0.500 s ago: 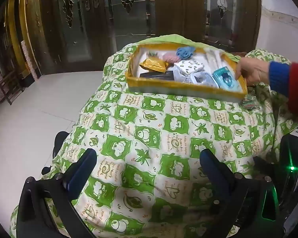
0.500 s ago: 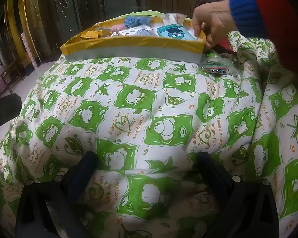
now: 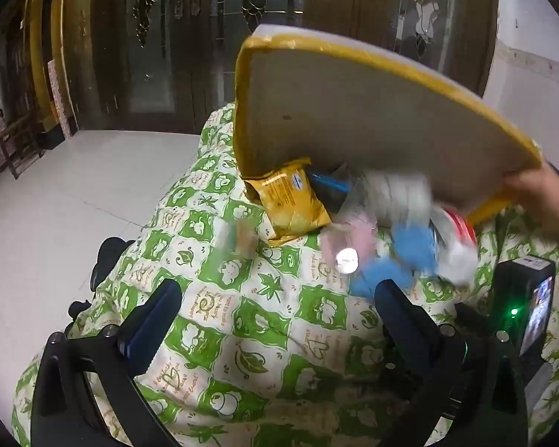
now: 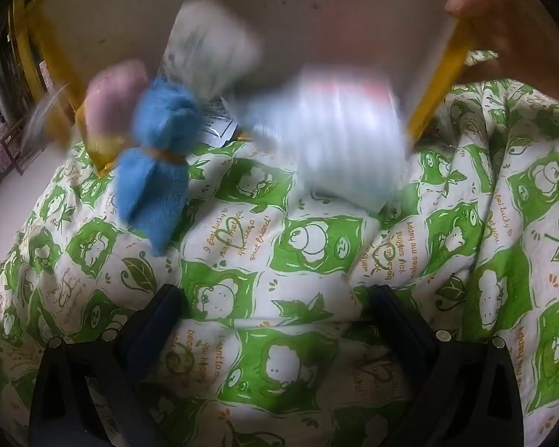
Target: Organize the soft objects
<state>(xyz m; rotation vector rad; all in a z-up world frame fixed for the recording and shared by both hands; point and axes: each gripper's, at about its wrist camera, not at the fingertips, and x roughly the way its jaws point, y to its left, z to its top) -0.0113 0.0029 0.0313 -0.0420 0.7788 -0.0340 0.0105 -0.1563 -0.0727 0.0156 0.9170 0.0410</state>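
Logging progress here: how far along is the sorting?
Nothing is sorted yet. A bare hand tips the tray, spilling the blue cloth and packets onto the quilt. Both grippers are open and empty. All sorting remains.

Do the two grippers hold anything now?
No. The left gripper and right gripper are open and empty; a bare hand tips the tray by its edge.
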